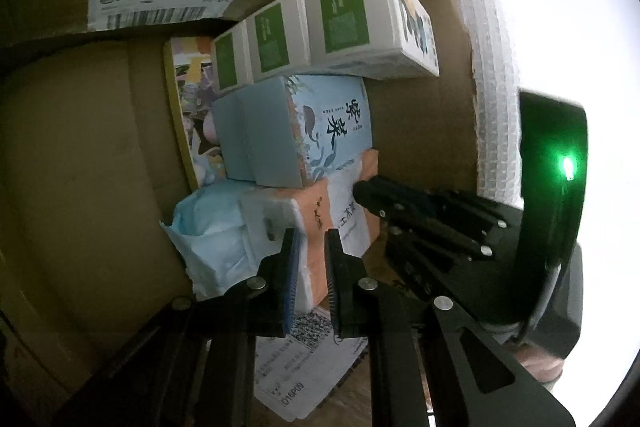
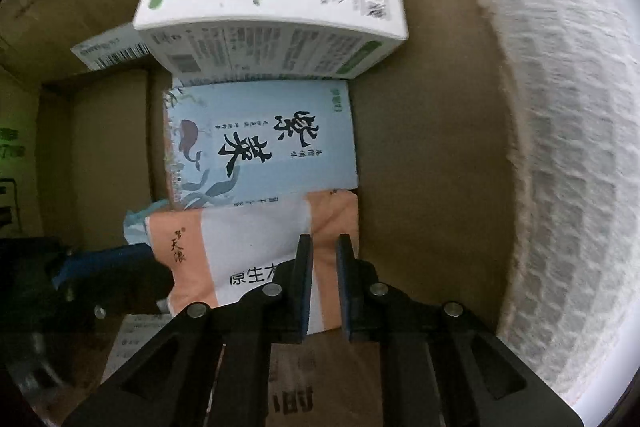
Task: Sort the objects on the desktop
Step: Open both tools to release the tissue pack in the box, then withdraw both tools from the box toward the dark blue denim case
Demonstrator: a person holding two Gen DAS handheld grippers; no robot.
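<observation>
2 claws work inside a cardboard box, both on the same orange-and-white tissue pack. The left claw has its jaws nearly together, pinching the near end of the pack between the pads. The right claw points steeply down with its jaws closed to a narrow slot on the pack's orange wrapper at the far end; in the left wrist view its fingers reach in from the right and meet the top of the pack.

Behind the pack lies a light blue tissue pack with dark lettering, touching it. Beyond that lie 3 white cartons with green panels, the nearest showing a cartoon panda on its top face. A blue-and-white soft packet sits just beside the orange pack on its left. A shipping label is stuck on the box wall. Printed paper lies under the left claw.
</observation>
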